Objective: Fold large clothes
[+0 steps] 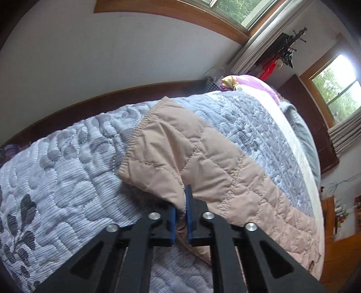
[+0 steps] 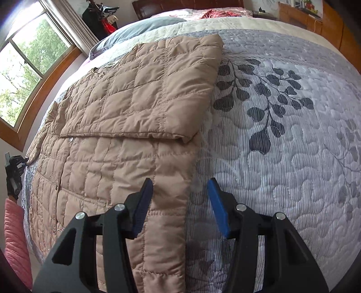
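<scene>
A tan quilted jacket (image 2: 117, 139) lies spread on the bed, with one sleeve (image 2: 158, 90) folded across its body. In the left wrist view the other sleeve (image 1: 203, 153) stretches over the bedspread, cuff at the far end. My left gripper (image 1: 181, 202) is shut on a pinched fold of this sleeve's edge. My right gripper (image 2: 179, 191) is open, its jaws astride the jacket's right side edge, just above the fabric. The left gripper also shows small at the far left in the right wrist view (image 2: 13, 173).
A grey-white quilted bedspread with a dark leaf print (image 2: 282, 135) covers the bed. Pillows and bedding (image 1: 255, 83) lie at the head. A dark wooden bed frame (image 1: 90, 108), windows (image 2: 27, 67) and a wooden dresser (image 2: 315, 20) surround the bed.
</scene>
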The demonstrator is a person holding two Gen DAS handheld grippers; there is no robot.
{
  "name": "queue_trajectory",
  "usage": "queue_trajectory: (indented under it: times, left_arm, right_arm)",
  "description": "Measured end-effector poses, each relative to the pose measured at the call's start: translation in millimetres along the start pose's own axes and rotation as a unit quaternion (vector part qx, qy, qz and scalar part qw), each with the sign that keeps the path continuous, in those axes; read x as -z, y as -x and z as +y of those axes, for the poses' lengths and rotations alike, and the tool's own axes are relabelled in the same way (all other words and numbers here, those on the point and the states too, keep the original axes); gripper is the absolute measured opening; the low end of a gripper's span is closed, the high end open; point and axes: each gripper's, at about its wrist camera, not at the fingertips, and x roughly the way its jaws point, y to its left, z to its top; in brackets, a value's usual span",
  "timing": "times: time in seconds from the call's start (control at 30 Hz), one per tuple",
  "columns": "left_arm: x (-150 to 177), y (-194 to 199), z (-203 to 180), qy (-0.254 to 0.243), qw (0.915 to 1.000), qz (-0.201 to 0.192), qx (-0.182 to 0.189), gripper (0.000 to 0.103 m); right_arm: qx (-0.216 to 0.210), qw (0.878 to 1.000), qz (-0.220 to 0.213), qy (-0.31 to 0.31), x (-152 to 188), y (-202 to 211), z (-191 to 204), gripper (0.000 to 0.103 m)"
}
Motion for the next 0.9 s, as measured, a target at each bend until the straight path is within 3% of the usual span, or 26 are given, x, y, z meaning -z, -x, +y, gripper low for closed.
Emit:
queue_trajectory:
  times: [0.13, 0.33, 0.43, 0.63, 0.77, 0.9]
  left_arm:
    - [8.1, 23.0, -14.0, -0.021, 0.9984, -0.053, 0.005, 0.004]
    - [40.3, 80.3, -87.8, -0.100, 0.9856, -0.111, 0.079, 0.004]
    - [75.7, 104.4, -147.5, -0.178, 0.9704, -0.119, 0.112, 0.004]
    - [181.5, 114.7, -266.4, -0.333, 0.9262, -0.093, 0.151, 0.004]
    - [245.2, 97.0, -322.9, -0.389, 0.9056, -0.053, 0.160, 0.004]
    - [297.9, 80.8, -355.2, -0.425, 0.8900, -0.033, 0.162, 0.004]
  right_arm:
    - [0.002, 1.000, -0.004, 0.002, 0.9, 3.8, 0.6, 0.051]
    - [0.000, 1.000, -0.012, 0.020, 5.9, 13.8, 10.8, 0.051]
    - [0.000, 1.000, -0.014, 0.026, 5.5, 13.2, 16.4, 0.051]
    - [0.000, 0.999, -0.014, 0.031, 5.5, 6.6, 21.9, 0.051]
    - [-0.006, 0.999, -0.016, 0.030, 6.3, 8.0, 21.2, 0.051]
    - [-0.010, 0.999, -0.017, 0.032, 7.5, 9.3, 20.3, 0.051]
